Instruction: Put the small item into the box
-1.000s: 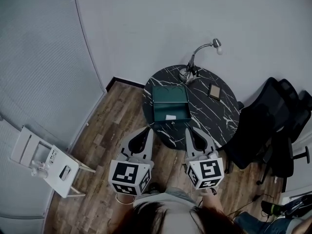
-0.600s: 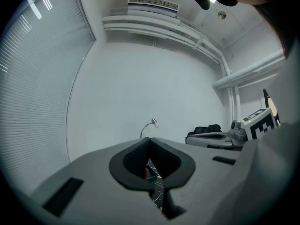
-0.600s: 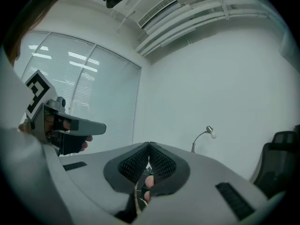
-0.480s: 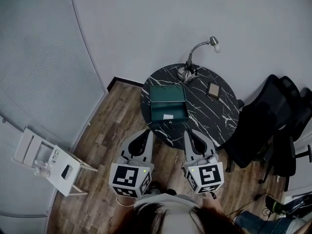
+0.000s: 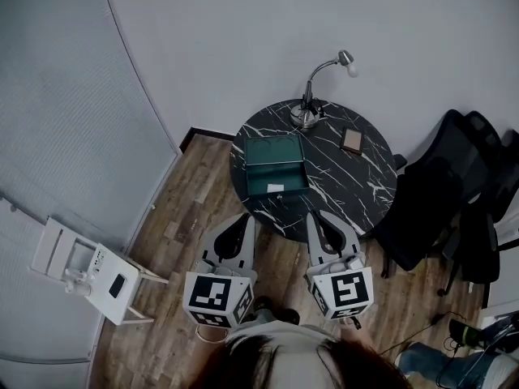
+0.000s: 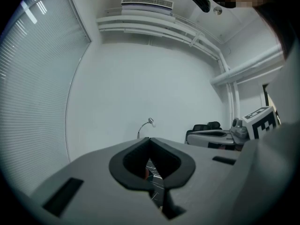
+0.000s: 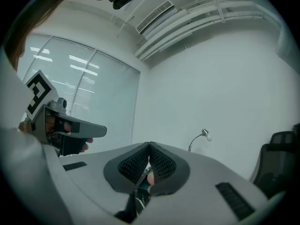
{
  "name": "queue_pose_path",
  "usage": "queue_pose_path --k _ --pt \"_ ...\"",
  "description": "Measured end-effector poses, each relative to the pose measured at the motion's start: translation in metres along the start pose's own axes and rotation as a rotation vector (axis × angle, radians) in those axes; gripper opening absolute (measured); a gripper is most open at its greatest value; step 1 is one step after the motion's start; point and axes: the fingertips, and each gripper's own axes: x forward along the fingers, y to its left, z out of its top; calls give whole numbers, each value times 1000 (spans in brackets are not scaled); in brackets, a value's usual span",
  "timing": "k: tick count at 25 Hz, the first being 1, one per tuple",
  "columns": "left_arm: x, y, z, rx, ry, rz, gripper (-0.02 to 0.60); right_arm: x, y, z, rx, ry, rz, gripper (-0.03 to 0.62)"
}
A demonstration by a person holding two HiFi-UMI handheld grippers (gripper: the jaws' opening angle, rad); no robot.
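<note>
Left gripper [image 5: 248,217] and right gripper [image 5: 312,215], pressed together empty, hung off the round black marble table [image 5: 357,186]; its open green box [image 5: 274,154] seemingly held a small white item [image 5: 278,186].

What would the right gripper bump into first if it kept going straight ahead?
Probably the round marble table, near the green box; height is unclear, so the right gripper might pass above it toward the wall.
</note>
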Motion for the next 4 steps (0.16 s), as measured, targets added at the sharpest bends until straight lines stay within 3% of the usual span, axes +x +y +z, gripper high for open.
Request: queue_pose_path --k 4 --pt "2 -12 -1 7 9 3 8 -9 -8 3 -20 -17 -8 25"
